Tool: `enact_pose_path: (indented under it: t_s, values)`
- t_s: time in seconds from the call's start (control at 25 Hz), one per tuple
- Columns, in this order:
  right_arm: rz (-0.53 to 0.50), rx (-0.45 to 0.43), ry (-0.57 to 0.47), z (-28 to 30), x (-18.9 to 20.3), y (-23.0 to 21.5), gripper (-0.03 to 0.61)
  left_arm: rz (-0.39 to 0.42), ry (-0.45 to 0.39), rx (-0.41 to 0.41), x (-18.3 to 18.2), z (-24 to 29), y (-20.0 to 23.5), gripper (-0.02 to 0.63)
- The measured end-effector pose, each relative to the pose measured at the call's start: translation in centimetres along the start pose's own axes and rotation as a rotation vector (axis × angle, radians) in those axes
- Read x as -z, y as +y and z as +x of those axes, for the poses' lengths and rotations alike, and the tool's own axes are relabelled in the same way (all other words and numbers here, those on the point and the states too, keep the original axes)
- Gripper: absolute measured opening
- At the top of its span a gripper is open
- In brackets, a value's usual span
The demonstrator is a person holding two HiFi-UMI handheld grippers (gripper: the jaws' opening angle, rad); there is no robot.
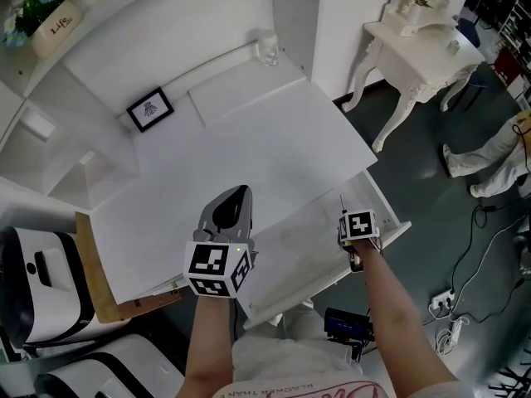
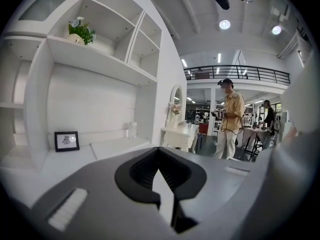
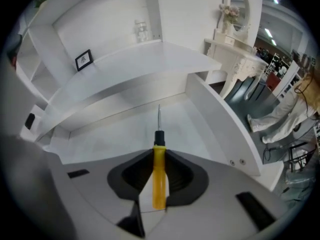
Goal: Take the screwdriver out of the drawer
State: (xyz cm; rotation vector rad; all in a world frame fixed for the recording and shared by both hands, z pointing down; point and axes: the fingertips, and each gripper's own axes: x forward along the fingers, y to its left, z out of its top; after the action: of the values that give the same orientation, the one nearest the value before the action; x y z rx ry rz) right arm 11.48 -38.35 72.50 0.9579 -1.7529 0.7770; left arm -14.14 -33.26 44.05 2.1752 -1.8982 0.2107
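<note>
The screwdriver (image 3: 159,170) has a yellow handle, a black collar and a thin metal shaft. My right gripper (image 3: 159,159) is shut on the handle, and the shaft points ahead over the open white drawer (image 3: 120,134). In the head view the right gripper (image 1: 343,224) hangs over the drawer (image 1: 303,251) near its right end, the screwdriver shaft (image 1: 341,202) sticking out past the jaws, clear of the drawer floor. My left gripper (image 1: 234,197) hovers over the white desktop (image 1: 274,139), its jaws together and holding nothing; the left gripper (image 2: 159,156) faces the shelves.
A small framed picture (image 1: 150,109) and a glass (image 1: 267,48) stand at the back of the desk. A flower pot (image 1: 50,15) sits on a shelf. A white side table (image 1: 423,48), a person's legs (image 1: 489,160) and floor cables (image 1: 452,317) lie to the right.
</note>
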Motion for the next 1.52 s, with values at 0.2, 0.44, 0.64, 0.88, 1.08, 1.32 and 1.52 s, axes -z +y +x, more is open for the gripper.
enact_pose_path:
  t_s: [0.2, 0.44, 0.64, 0.88, 1.08, 1.32, 1.52]
  values:
    - [0.004, 0.002, -0.056, -2.8, -0.7, 0.3, 0.081, 0.012, -0.044, 0.004, -1.8, -1.5, -0.4, 0.008]
    - [-0.023, -0.004, -0.144, -6.3, -1.8, 1.5, 0.081, 0.015, -0.101, 0.006, -3.8, -3.1, -0.8, 0.009]
    - [-0.014, 0.004, -0.230, -9.4, -3.5, 2.0, 0.081, 0.026, -0.135, 0.022, -5.4, -3.8, -1.1, 0.008]
    - [-0.023, 0.024, -0.346, -13.4, -6.0, 2.9, 0.081, 0.044, -0.165, 0.033, -6.9, -4.6, -0.9, 0.009]
    - [-0.054, 0.038, -0.458, -17.8, -8.2, 3.9, 0.081, 0.043, -0.187, 0.033, -7.8, -5.3, -0.6, 0.008]
    - [-0.106, 0.035, -0.584, -22.8, -10.3, 5.6, 0.081, 0.041, -0.212, 0.038, -8.6, -6.2, -0.9, 0.009]
    - [-0.168, 0.032, -0.684, -26.4, -11.3, 7.9, 0.081, 0.055, -0.231, 0.035, -9.3, -7.2, -1.1, 0.008]
